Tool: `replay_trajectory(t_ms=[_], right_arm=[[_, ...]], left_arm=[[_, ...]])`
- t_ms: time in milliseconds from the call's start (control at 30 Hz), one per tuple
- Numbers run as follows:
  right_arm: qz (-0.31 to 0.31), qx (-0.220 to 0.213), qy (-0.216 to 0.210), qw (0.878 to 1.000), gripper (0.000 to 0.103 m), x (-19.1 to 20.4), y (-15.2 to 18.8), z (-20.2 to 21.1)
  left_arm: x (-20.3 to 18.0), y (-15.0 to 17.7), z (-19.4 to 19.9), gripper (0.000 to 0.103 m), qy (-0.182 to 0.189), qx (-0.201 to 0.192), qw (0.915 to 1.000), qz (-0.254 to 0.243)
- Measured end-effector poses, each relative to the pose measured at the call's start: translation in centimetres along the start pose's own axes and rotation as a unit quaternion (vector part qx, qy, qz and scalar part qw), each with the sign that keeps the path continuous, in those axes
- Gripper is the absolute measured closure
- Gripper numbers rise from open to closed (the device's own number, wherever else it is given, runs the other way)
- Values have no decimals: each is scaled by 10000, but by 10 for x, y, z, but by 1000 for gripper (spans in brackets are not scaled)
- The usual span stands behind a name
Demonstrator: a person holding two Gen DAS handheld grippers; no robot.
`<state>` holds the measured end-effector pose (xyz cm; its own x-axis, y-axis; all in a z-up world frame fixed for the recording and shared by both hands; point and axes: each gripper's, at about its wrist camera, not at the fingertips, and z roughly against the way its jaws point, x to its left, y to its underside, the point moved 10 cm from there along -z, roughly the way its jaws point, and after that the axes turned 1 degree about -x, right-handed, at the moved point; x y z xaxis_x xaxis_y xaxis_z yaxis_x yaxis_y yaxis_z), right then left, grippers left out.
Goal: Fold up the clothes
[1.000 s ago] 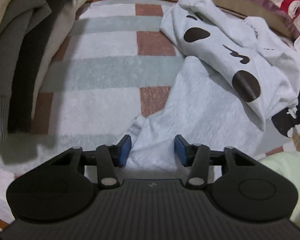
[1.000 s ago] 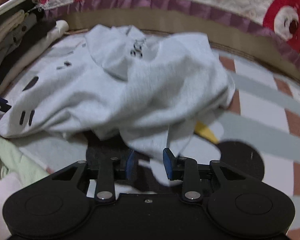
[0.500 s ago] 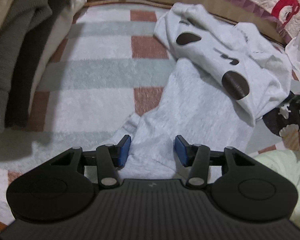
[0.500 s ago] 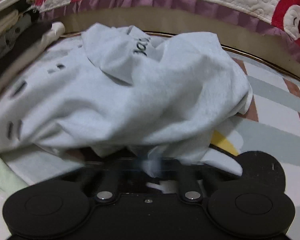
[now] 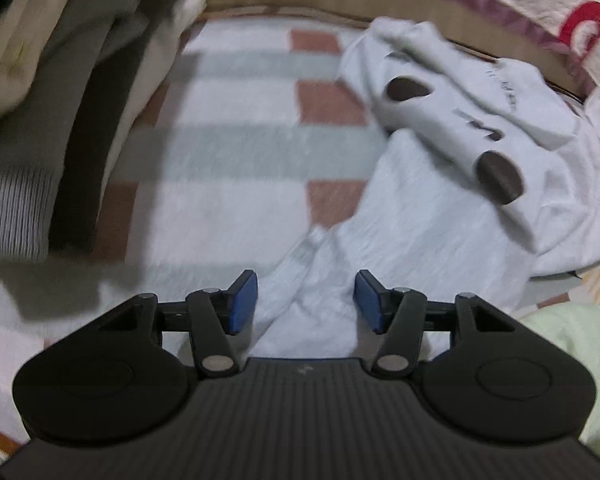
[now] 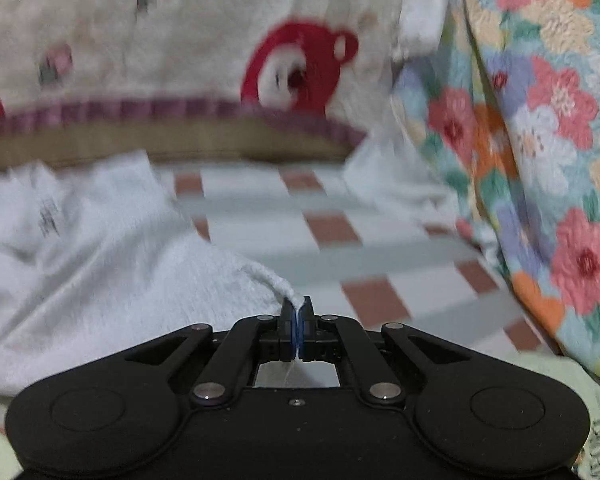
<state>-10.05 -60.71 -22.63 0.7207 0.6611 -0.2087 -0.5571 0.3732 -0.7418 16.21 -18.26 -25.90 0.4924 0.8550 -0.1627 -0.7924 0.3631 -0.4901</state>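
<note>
Right gripper [image 6: 297, 322] now clamped on white garment [image 6: 100, 272] edge, lifted, left gripper [image 5: 306, 300] opening wider

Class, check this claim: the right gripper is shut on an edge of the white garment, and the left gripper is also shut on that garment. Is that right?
Not quite. The right gripper is shut on the white garment. The left gripper is not: the left wrist view shows its jaws apart and opening, the cloth lying between the pads unpressed.
</note>
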Motion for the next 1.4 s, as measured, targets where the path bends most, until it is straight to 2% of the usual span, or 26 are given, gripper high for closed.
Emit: replay_trajectory(t_ms=[67, 133, 200, 267, 367, 433, 567, 767, 867, 933, 967, 1000, 1033, 1067, 1133, 1167, 1233, 1300, 1367, 1400], right_arm=[[177, 181, 178, 9995, 102, 1, 10, -8], [425, 173, 258, 9986, 103, -2, 11, -3], [647, -58, 356, 9973, 103, -9, -1, 13], [606, -192, 456, 9969, 103, -21, -12, 20], [408, 189, 369, 9983, 103, -30, 7, 7], [276, 473, 316, 9980, 103, -28, 25, -3], [-250, 804, 181, 9963, 103, -30, 41, -14], [-736, 1037, 26, 9919, 99, -37, 40, -14], [-989, 1051, -36, 9895, 94, -41, 40, -13], [-1142, 1028, -189, 9879, 86, -39, 40, -13], [-1267, 1027, -372, 9859, 82, -36, 40, -14], [-1442, 1050, -607, 9821, 67, -31, 40, -14], [-1681, 1091, -936, 9752, 58, -25, 40, -14], [-2019, 1161, -1413, 9622, 58, -16, 41, -12], [-2600, 1316, -2313, 9282, 55, 4, 41, -6], [-2685, 1381, -2543, 9188, 54, 14, 41, -3], [-2564, 1503, -2621, 9181, 51, 31, 45, -3], [-2369, 1750, -2512, 9220, 51, 46, 53, -7], [-2201, 1934, -2441, 9244, 51, 61, 60, -12], [-2143, 1958, -2452, 9250, 51, 68, 60, -12]], left_arm=[[9, 3, 5, 49, 113, 76, 9997, 193], [15, 3, 16, 48, 185, -66, 9997, 137], [21, 6, 17, 47, 9, -144, 9999, -84], [24, 10, 10, 46, -140, -46, 9996, -251], [17, 23, 1, 39, -93, 411, 9978, -518], [19, 25, -1, 39, -222, 449, 9978, -430], [29, 25, -5, 37, 93, 604, 9980, 134], [25, 24, -8, 31, 64, 626, 9980, 44], [23, 25, -11, 22, 89, 611, 9980, 105], [20, 26, -12, 19, 87, 625, 9980, 70], [19, 27, -11, 19, 54, 643, 9979, -22], [18, 27, -10, 19, 55, 638, 9979, -69], [17, 27, -9, 19, 56, 634, 9979, -117], [16, 27, -8, 19, 57, 629, 9979, -164], [15, 27, -8, 25, 242, 623, 9978, -37], [14, 27, -8, 30, 362, 620, 9974, 58], [13, 26, -8, 46, 501, 573, 9970, 129], [11, 24, -8, 86, 531, 450, 9976, 32], [9, 21, -7, 97, 526, 274, 9982, 1], [10, 17, -3, 98, 442, 118, 9989, -38]])
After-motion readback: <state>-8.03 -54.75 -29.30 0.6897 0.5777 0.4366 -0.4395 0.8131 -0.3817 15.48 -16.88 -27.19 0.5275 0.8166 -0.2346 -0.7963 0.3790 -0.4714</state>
